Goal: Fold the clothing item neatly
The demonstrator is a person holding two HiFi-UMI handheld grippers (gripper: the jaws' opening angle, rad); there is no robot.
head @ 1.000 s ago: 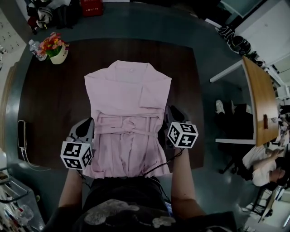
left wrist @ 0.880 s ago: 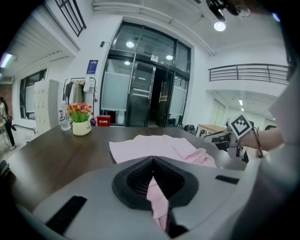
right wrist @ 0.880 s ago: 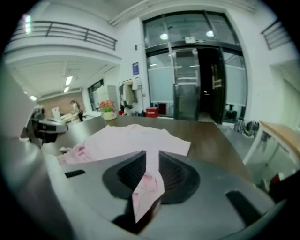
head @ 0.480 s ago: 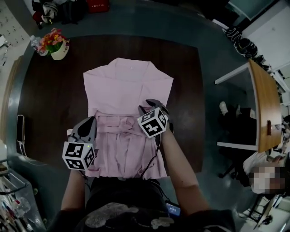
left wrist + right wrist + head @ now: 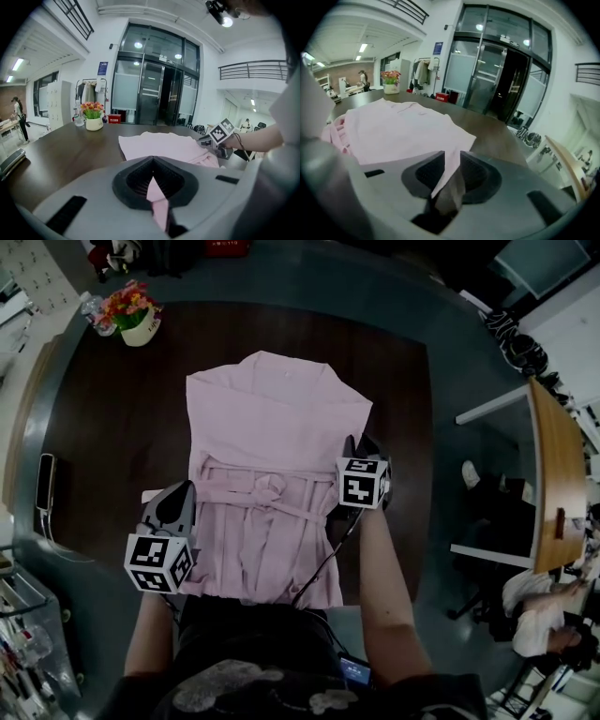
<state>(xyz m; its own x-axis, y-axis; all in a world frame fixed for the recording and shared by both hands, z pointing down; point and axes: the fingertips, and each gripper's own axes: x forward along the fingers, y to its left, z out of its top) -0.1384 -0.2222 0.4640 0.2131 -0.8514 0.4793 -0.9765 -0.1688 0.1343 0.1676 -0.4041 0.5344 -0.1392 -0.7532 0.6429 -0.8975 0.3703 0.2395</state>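
R gripper (image 5: 364, 442) jaws closing on garment (image 5: 277, 418), collar away.

Garment (image 5: 277, 423): pale pink wrap style, thin waist tie (image 5: 267, 488) knotted at the centre. It lies flat and spread out, collar end beyond both grippers, hem end behind them. Its left edge at tie level is pinched in the closed left gripper (image 5: 178, 491). A fold of its right edge sits between the jaws of the right gripper (image 5: 364, 444), which have just been closing.
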